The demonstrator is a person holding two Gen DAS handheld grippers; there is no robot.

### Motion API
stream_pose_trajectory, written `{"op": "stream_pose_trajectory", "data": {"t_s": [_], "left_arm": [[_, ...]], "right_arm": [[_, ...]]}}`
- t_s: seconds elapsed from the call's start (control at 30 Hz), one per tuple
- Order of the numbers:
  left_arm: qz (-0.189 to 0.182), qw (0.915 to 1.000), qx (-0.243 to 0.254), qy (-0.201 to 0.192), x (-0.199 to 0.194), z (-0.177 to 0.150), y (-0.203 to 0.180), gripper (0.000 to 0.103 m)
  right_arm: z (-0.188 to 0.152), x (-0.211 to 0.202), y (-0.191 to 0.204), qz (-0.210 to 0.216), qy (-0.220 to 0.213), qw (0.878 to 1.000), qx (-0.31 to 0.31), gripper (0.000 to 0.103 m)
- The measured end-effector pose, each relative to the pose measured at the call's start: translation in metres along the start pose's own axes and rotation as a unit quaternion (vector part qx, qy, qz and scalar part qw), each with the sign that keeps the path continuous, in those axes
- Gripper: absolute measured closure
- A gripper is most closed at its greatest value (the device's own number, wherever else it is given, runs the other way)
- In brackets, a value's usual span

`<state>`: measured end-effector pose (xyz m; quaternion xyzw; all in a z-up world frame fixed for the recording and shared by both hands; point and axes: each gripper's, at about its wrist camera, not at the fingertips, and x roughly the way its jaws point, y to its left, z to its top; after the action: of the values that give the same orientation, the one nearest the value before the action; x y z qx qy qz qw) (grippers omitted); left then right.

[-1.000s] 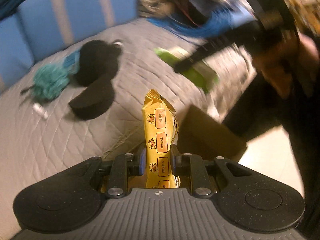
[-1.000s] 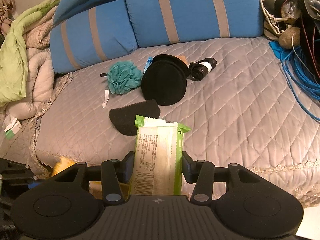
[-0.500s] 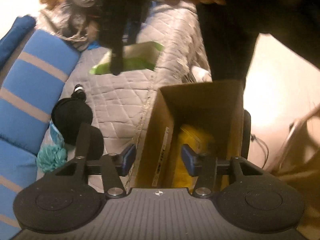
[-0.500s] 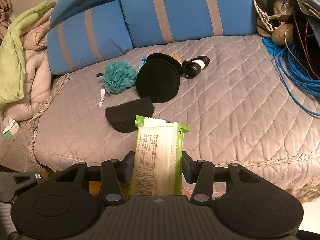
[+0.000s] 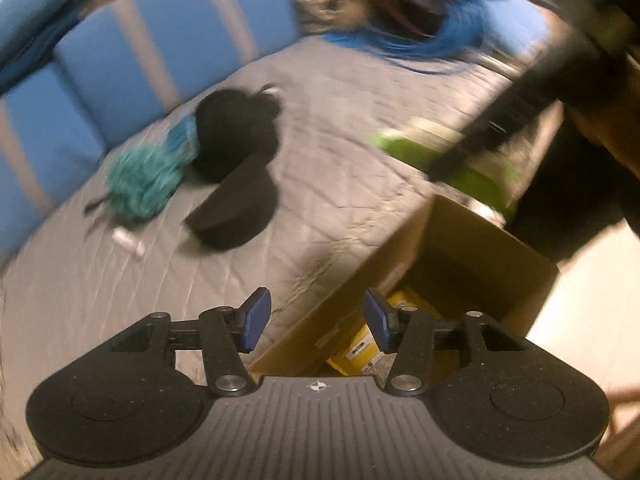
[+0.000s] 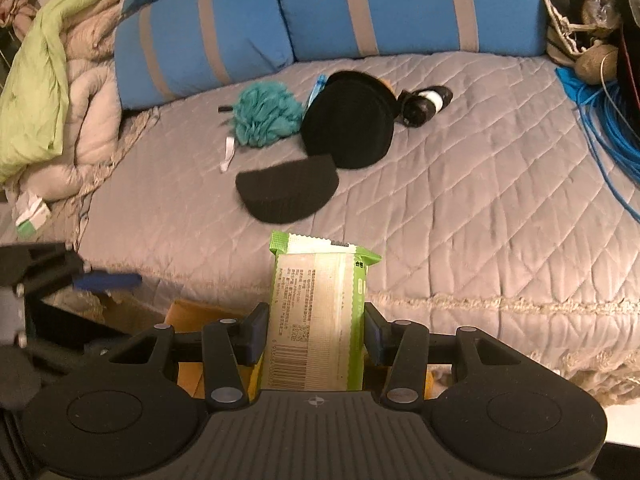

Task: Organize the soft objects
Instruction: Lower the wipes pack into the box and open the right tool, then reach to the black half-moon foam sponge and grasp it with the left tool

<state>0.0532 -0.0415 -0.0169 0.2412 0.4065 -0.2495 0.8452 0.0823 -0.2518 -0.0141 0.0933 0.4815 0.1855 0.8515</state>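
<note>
My left gripper (image 5: 316, 320) is released, nothing between the blue pads, and the jaws have just been opening. It hangs over the near edge of the cardboard box (image 5: 476, 240), and the yellow packet (image 5: 362, 354) lies down inside the box, just past the right pad. That view is pretty blurred, so I can't read much off the packet.

My right gripper (image 6: 316, 334) is clenched on the green wipes pack (image 6: 320, 312), pads pressing on both sides, and the pack stands upright with its barcode end nearest me. It's held over the near edge of the grey quilted bed (image 6: 440, 208), with a corner of the box showing just below (you can see my left gripper poking in at the far left too).

Further out on the quilt lies a flat black half-round pad (image 6: 288, 192), and just beyond it to the right a bigger round black cushion (image 6: 348, 124). The teal bath pouf (image 6: 266, 114) sits just left of the cushion, and a small black-and-white roll (image 6: 426, 104) is right of it. At the far side, blue striped pillows (image 6: 360, 12) line the back.
</note>
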Motion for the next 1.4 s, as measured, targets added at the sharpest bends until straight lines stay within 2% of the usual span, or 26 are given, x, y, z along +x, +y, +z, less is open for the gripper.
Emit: {"op": "stream_pose_trajectory", "data": {"t_s": [0.1,0.27,0.53,0.57,0.6,0.63,0.67,0.7,0.77,0.9,1.1,1.4], "left_arm": [[0.003,0.9979,-0.065,0.009,0.001,0.000,0.014,0.053],[-0.005,0.9850,-0.172,0.019,0.006,-0.008,0.034,0.052],[-0.006,0.9678,-0.251,0.013,0.006,-0.016,0.055,0.052],[-0.006,0.9665,-0.256,0.013,0.007,-0.016,0.056,0.052],[-0.005,0.9653,-0.261,0.014,0.007,-0.017,0.057,0.052],[-0.004,0.9644,-0.264,0.015,0.008,-0.017,0.058,0.052],[-0.002,0.9632,-0.268,0.017,0.009,-0.018,0.059,0.051],[0.000,0.9627,-0.270,0.018,0.010,-0.019,0.060,0.046],[0.009,0.9617,-0.273,0.020,0.011,-0.019,0.061,0.038],[0.025,0.9603,-0.277,0.020,0.012,-0.019,0.063,0.032],[0.029,0.9595,-0.279,0.023,0.013,-0.019,0.064,0.031],[0.034,0.9601,-0.277,0.012,0.013,-0.016,0.065,0.031]], "right_arm": [[-0.007,0.002,0.004,-0.001,0.014,1.000,-0.003,0.052],[-0.019,0.008,0.011,-0.006,0.040,0.999,-0.005,0.052],[-0.036,0.023,0.024,-0.009,0.095,0.995,-0.005,0.052],[-0.037,0.024,0.025,-0.006,0.097,0.995,-0.005,0.048],[-0.037,0.024,0.025,-0.003,0.098,0.995,-0.002,0.034],[-0.035,0.023,0.025,-0.002,0.094,0.996,0.001,0.026],[-0.034,0.022,0.025,-0.004,0.087,0.996,0.002,0.012],[-0.033,0.020,0.024,-0.008,0.079,0.997,0.004,0.004],[-0.031,0.018,0.022,-0.013,0.068,0.998,0.012,0.000],[-0.026,0.021,0.022,-0.026,0.064,0.997,0.015,0.000],[-0.020,0.021,0.030,-0.036,0.044,0.998,-0.010,0.000],[-0.001,0.022,0.027,-0.048,0.014,0.999,-0.009,0.000]]}}
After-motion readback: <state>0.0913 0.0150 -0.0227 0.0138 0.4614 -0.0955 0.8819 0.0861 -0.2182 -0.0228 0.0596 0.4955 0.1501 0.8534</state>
